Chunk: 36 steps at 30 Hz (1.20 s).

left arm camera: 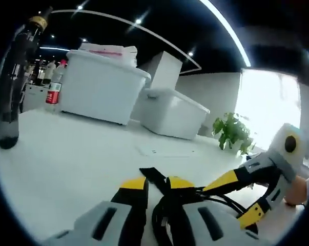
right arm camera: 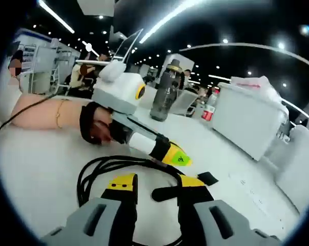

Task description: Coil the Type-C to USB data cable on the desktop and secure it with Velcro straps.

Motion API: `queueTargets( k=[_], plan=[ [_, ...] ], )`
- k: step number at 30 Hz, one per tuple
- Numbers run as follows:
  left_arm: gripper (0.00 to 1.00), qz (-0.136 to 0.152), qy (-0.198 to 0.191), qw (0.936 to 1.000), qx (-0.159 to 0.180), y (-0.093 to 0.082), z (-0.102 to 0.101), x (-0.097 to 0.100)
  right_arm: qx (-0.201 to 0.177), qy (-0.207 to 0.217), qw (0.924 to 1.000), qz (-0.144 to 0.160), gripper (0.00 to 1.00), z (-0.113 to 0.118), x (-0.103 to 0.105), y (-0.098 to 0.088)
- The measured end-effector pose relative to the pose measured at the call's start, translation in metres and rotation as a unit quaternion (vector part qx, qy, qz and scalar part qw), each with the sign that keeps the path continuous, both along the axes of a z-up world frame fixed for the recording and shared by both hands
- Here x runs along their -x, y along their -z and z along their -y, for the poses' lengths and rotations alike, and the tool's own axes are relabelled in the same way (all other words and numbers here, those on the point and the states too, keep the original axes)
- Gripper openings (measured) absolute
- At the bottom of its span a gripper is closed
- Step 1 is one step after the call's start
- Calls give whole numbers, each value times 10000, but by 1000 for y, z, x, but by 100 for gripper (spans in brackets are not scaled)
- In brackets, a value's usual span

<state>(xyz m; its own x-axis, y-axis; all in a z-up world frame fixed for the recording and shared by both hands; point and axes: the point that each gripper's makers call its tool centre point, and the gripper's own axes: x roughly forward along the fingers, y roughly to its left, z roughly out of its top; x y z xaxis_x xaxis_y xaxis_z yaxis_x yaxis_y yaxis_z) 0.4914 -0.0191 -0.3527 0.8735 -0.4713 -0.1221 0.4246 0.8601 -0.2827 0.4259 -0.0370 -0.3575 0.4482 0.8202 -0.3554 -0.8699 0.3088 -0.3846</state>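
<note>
Your left gripper (left arm camera: 157, 185) sits low over the white desk (left arm camera: 67, 169), its yellow-tipped jaws close around a black strap (left arm camera: 155, 177) that rises between them; the black cable (left arm camera: 167, 218) loops just beneath and between the jaws, resting on the desk. Whether the jaws actually press the strap you cannot tell from this angle, though they look nearly closed on it. Your right gripper (right arm camera: 157, 185) comes in beside it, and in the right gripper view its jaws stand a little apart with the dark strap end (right arm camera: 167, 193) lying between the tips. The coiled cable (right arm camera: 100, 171) curves on the desk just ahead of and under those jaws, touching the tip of the other gripper. A hand (right arm camera: 95, 125) in a black wrist band holds that gripper's handle. Farther back stand a dark bottle (right arm camera: 164, 95), white bins (left arm camera: 100, 84) and a small plant (left arm camera: 232, 132).
</note>
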Motion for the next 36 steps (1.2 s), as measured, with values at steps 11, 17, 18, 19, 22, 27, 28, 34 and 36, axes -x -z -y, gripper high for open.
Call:
queueTargets(
  k=[11,17,18,19,22,27,28,34,36],
  plan=[
    [16,29,10,10000,-37,1,1,-3,245,360,9986,288,28,-5,-5,9],
    [16,12,25,10000,-59,3,2,-3,538,521,9934,863,24,1,-10,9],
    [16,12,35,10000,-77,3,3,-3,551,551,9935,830,24,2,-10,10],
    [16,13,35,10000,-85,3,3,-3,561,545,9932,862,24,2,-9,10],
    [16,11,33,10000,-85,4,3,-3,630,618,9920,904,24,6,-13,9],
    [16,12,24,10000,-90,4,2,-3,644,759,9901,990,24,14,-20,5],
    [16,13,25,10000,-93,4,2,-3,651,766,9899,1004,24,15,-21,4],
    [17,12,17,10000,-91,5,2,-3,806,797,9843,1355,24,18,-25,-2],
    [17,10,15,10000,-89,5,2,-3,836,818,9820,1482,24,19,-26,-5]
  ],
)
